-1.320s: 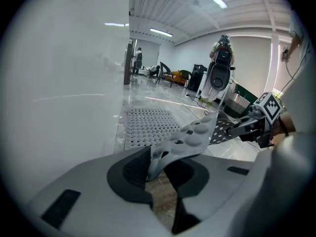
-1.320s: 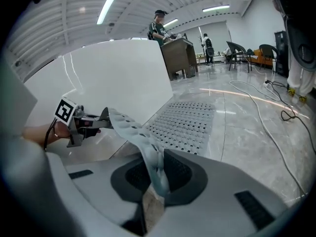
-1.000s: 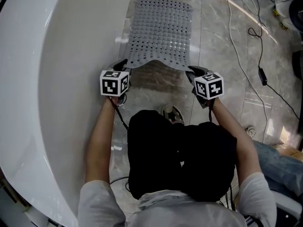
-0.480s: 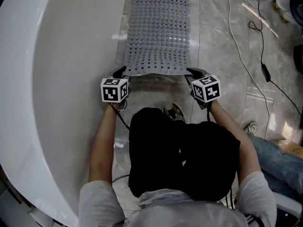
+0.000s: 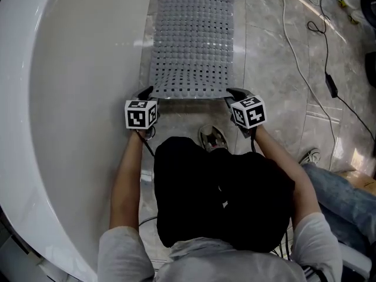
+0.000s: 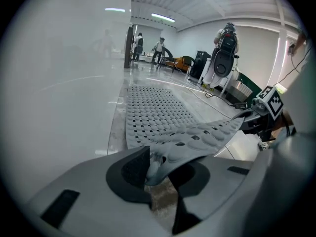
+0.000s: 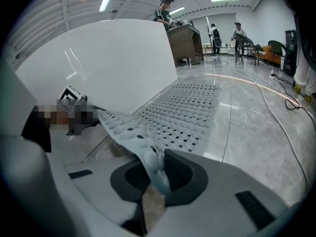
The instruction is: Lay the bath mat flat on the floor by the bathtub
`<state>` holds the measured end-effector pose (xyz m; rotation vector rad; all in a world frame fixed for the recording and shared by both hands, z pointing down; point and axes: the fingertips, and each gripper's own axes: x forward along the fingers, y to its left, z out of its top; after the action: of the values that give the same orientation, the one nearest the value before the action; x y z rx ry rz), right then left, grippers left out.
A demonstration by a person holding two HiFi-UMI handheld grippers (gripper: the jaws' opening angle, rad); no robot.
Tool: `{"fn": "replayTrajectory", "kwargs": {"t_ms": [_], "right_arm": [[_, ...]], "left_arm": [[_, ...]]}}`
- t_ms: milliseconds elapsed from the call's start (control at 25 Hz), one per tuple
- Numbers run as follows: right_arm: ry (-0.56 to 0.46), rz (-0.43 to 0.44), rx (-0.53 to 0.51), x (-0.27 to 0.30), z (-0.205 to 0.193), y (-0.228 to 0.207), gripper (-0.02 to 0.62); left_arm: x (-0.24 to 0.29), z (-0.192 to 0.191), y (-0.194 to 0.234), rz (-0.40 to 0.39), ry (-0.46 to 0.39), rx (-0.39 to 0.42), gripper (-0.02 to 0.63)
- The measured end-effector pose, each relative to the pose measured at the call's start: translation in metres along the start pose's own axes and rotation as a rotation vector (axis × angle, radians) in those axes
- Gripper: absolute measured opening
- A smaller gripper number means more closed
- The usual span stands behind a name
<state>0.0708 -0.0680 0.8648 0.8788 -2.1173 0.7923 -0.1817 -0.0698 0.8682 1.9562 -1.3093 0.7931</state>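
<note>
L tool [image 6: 153,169]: jaws nearly together, pinching near-left corner of bath mat [image 5: 192,40] between pads. R tool [image 7: 157,174]: same, nearly closed, clamped on near-right corner, corner folded down between pads. Near edge of mat strung between the 2 tools, raised off floor [image 5: 276,98] at both corners. Rest of mat stretching straight ahead of both tools, lying on the tile; grey, w/ rows of small square holes. Just left of L tool & along mat's left edge: white bathtub [image 5: 76,110], outer wall only, inside not in view. Right of R tool, well apart: black cables [image 5: 320,63] on floor. Atop each tool: 1 cube [image 5: 141,114] w/ b&w square markers. Behind tools, between the arms: 1 shoe [image 5: 212,138].
</note>
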Motion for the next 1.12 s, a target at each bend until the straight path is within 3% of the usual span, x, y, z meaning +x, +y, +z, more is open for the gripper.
{"fn": "replayTrajectory", "kwargs": {"t_ms": [280, 1120], "right_arm": [[0.037, 0.009, -0.038, 0.01, -0.009, 0.0, 0.033], [0.153, 0.034, -0.057, 0.036, -0.04, -0.003, 0.043]], "left_arm": [[0.009, -0.012, 0.004, -0.015, 0.019, -0.025, 0.075], [0.031, -0.041, 0.01, 0.007, 0.131, 0.024, 0.083]]}}
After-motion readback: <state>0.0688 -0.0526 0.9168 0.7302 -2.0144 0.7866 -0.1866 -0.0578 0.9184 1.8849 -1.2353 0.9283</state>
